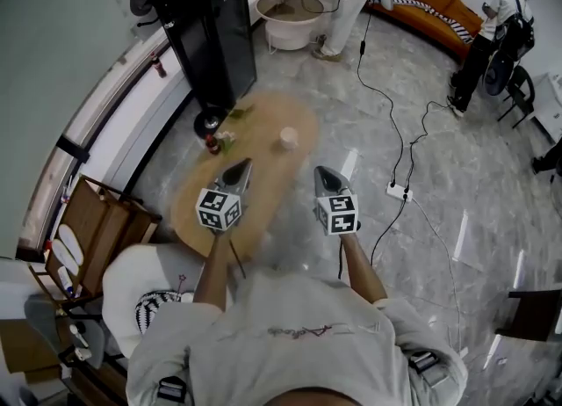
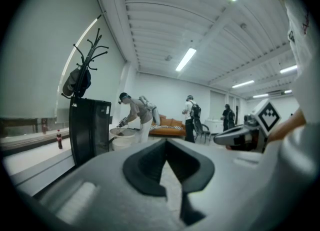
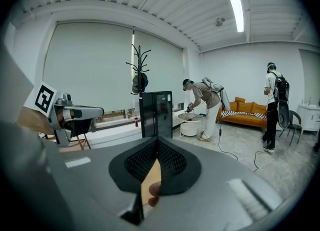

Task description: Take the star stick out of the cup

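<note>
Two grippers, left gripper (image 1: 238, 168) and right gripper (image 1: 325, 173), fingers (image 3: 175, 167) clenched, empty, hovering short of cup (image 1: 288, 138) on tabletop (image 1: 263, 132). Star stick too small to make out at cup. Risk: clenched fingers bump light cup, tip it.

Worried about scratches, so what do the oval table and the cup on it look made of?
Oval table: light brown, matte top, probably wood or veneer, though grain is blurred. Cup: pale, plain, opaque; paper or ceramic, too small to tell.
</note>
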`<control>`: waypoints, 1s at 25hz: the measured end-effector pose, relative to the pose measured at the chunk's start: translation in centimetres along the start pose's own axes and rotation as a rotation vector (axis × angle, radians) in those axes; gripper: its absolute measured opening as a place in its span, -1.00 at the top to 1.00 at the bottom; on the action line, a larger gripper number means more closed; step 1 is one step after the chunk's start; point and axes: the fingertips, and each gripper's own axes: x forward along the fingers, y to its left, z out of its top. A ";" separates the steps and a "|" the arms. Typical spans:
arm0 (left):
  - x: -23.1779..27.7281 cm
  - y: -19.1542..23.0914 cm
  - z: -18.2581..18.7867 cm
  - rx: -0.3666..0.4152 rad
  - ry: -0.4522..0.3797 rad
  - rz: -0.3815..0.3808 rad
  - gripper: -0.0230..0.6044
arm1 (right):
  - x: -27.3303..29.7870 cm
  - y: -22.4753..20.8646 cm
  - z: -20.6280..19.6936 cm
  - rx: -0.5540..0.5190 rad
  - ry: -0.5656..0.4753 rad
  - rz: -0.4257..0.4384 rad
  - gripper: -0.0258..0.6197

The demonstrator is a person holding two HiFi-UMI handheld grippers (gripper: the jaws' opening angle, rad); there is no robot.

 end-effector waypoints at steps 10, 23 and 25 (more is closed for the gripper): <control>2.0 1.6 -0.4 0.003 0.007 -0.039 0.93 | 2.0 -0.3 -0.5 0.003 0.011 -0.025 0.91; 4.7 2.4 -0.9 0.008 0.019 -0.050 0.93 | 4.0 -2.1 -0.9 0.021 0.012 -0.031 0.91; 5.3 3.0 -0.9 0.005 0.020 -0.045 0.93 | 4.8 -2.6 -0.9 0.012 0.007 -0.032 0.91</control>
